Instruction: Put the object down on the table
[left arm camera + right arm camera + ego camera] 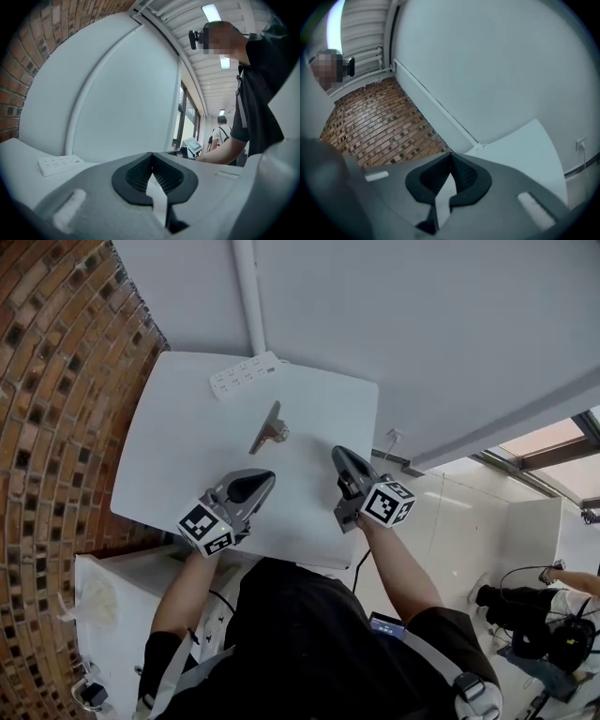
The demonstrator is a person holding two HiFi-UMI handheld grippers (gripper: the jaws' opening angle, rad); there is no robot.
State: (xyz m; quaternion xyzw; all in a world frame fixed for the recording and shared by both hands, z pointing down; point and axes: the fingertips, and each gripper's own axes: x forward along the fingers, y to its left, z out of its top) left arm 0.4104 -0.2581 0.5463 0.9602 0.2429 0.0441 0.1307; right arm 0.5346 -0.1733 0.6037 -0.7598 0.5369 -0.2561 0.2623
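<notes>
A thin grey metal object [269,428] lies on the white table [178,456], near its middle, with nothing gripping it. My left gripper [257,483] hovers over the table's front part, below and left of the object; its jaws are shut with nothing between them. My right gripper [338,456] is to the object's right, a short gap away, also shut and holding nothing. In the left gripper view the left gripper [151,158] shows closed black pads [136,176] meeting at the tips. The right gripper [451,158] looks the same in its own view. Neither gripper view shows the object.
A white power strip [246,374] [60,164] lies at the table's far edge against the white wall [422,324]. A brick wall [56,427] borders the left side. A white cabinet [112,615] stands below the front-left corner. A person [553,615] crouches at far right.
</notes>
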